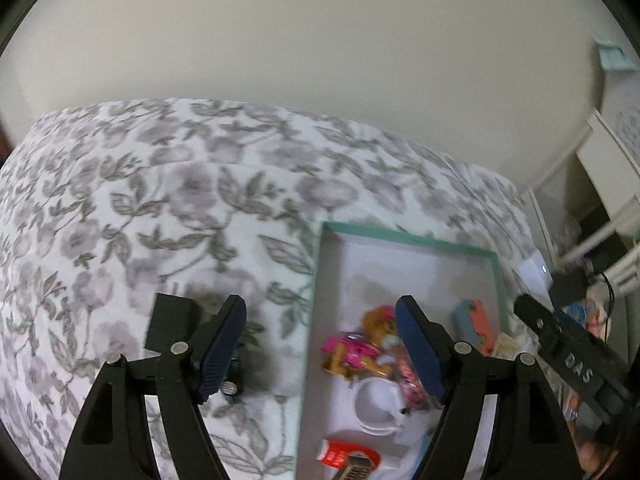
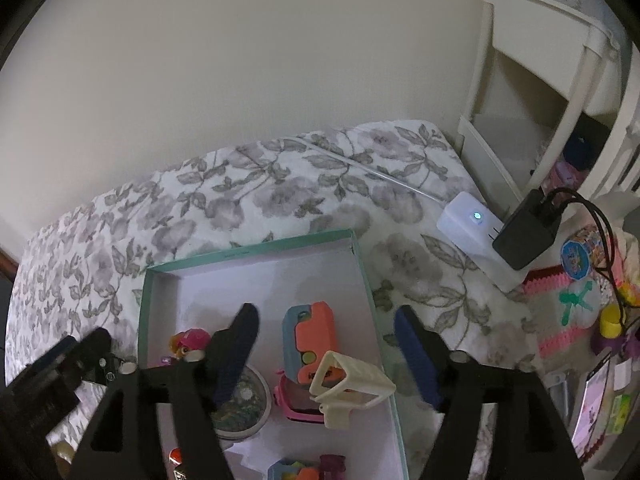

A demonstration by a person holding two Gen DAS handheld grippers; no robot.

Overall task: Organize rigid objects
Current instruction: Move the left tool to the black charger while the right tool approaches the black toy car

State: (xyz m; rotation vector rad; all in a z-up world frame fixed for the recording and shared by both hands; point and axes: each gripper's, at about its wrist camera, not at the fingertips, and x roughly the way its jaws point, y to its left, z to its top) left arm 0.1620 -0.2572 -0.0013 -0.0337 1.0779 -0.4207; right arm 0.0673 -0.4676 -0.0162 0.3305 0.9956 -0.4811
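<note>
Left wrist view: camera sits behind its own gripper fingers (image 1: 224,344), aimed steeply down and forward at the floral bedspread (image 1: 160,208), close range; the teal-rimmed box (image 1: 408,237) lies at 4 o'clock. Right wrist view: same steep, close aim; the teal-rimmed box (image 2: 256,249) sits centrally, toward 6 o'clock. Shared: box, bedspread, wall (image 1: 320,40).
</note>
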